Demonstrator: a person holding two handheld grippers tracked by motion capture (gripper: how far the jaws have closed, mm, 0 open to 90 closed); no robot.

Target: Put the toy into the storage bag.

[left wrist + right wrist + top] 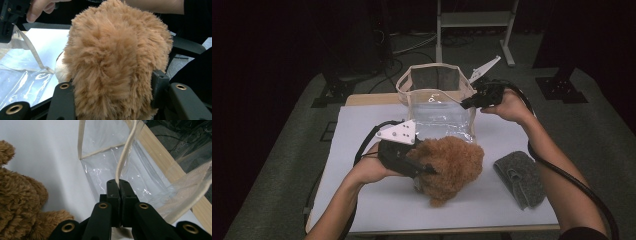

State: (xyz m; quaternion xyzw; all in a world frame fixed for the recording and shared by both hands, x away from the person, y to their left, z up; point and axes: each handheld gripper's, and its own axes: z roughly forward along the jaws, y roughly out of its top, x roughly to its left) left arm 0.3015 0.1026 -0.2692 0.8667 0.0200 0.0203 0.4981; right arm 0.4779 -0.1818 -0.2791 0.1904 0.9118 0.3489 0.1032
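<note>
A fluffy brown teddy bear [451, 167] lies on the white table cover [362, 130], in front of a clear plastic bag with cream trim [439, 107] that stands open at the back. My left gripper [422, 167] is shut on the bear [117, 62], its jaws pressed into the fur on both sides. My right gripper [468, 103] is shut on the bag's cream rim at its right side; in the right gripper view the rim strip [125, 157] runs down between the closed pads of the gripper [119, 185]. The bear [20, 202] lies at the lower left there.
A folded grey felt cloth [519, 177] lies at the right of the table cover. The wooden table edge [367, 99] shows behind the bag. A white frame leg [474, 20] and black stands rise on the floor beyond. Cables trail from both grippers.
</note>
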